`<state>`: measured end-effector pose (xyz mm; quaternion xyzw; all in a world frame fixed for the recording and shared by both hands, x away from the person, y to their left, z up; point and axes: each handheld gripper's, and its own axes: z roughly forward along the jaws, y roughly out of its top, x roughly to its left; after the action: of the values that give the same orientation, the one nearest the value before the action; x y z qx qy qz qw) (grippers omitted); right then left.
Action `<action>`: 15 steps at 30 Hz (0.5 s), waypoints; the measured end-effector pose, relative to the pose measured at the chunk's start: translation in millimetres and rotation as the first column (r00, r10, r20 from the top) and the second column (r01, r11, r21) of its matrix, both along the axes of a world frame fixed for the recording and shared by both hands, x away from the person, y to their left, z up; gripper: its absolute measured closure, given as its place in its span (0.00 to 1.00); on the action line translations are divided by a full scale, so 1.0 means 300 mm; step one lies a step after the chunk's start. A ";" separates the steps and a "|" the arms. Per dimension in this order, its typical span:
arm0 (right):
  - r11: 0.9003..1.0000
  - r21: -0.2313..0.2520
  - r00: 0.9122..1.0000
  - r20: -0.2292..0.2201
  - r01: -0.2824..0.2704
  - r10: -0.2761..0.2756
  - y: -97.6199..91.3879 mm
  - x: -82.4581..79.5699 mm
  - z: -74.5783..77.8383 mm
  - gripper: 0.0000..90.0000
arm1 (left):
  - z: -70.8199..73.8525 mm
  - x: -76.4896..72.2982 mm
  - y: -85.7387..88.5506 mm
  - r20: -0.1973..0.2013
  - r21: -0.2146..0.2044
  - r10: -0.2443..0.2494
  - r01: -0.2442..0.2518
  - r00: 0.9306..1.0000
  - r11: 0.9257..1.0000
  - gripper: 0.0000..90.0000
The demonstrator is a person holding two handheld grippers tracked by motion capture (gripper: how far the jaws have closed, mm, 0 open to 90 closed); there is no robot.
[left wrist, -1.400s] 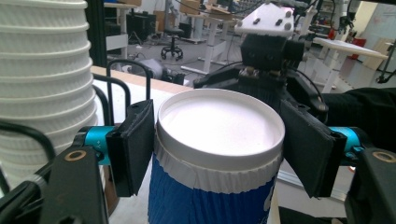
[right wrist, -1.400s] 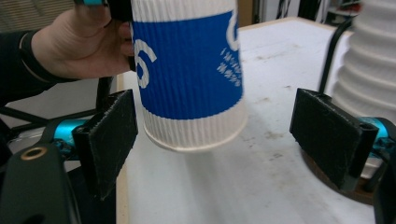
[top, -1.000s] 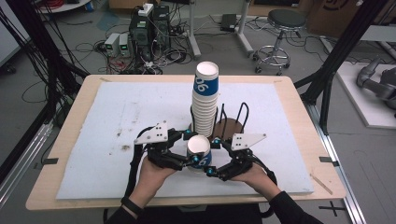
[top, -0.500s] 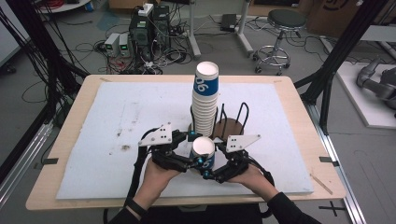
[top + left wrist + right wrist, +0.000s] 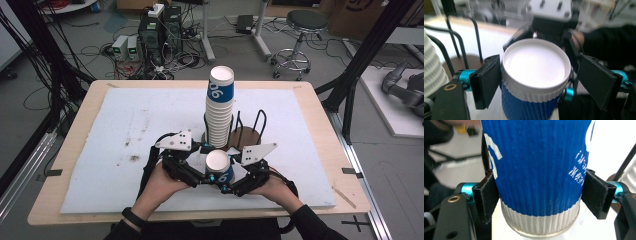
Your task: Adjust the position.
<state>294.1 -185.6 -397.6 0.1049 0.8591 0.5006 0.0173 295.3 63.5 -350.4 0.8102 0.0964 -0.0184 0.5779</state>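
A blue ribbed paper cup (image 5: 218, 162) stands upside down, white base up, on the white board near the front edge. My left gripper (image 5: 209, 176) comes at it from the left. Its jaws have just been opening: in the left gripper view one pad (image 5: 486, 80) touches the cup (image 5: 536, 65) and the other pad (image 5: 596, 80) stands clear. My right gripper (image 5: 228, 183) comes from the right and its jaws have just been closing. In the right gripper view its pads (image 5: 487, 197) press both sides of the cup (image 5: 536, 170).
A tall stack of the same cups (image 5: 220, 107) rises just behind the hands, inside a black wire holder (image 5: 260, 120) on a round brown base (image 5: 246, 141). The white foam board (image 5: 125, 130) covers most of the wooden table (image 5: 70, 150).
The cup and both grippers have drifted slightly right and toward the near edge. The right gripper has drawn in against the cup.
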 end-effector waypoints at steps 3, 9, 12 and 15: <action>0.997 -0.069 1.000 0.019 -0.018 0.020 0.005 -0.006 0.009 0.26 | 0.013 -0.012 -0.021 0.041 0.113 -0.008 0.004 0.999 0.994 0.21; 0.990 -0.135 0.998 0.031 -0.049 0.053 0.015 -0.013 0.009 0.26 | 0.007 -0.013 -0.035 0.061 0.175 -0.010 -0.001 0.998 0.985 0.25; 0.988 -0.145 0.998 0.042 -0.048 0.055 0.016 -0.016 0.010 0.23 | 0.002 -0.014 -0.033 0.071 0.176 -0.032 0.019 0.997 0.984 0.32; 0.992 -0.115 0.998 0.032 -0.045 0.048 0.009 -0.012 0.012 0.21 | 0.001 -0.008 -0.014 0.067 0.121 -0.025 0.016 0.997 0.993 0.32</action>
<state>290.5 -183.0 -394.1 0.0751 0.8881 0.4527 0.0264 293.0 59.4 -350.0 0.8446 0.0693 0.0090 0.5308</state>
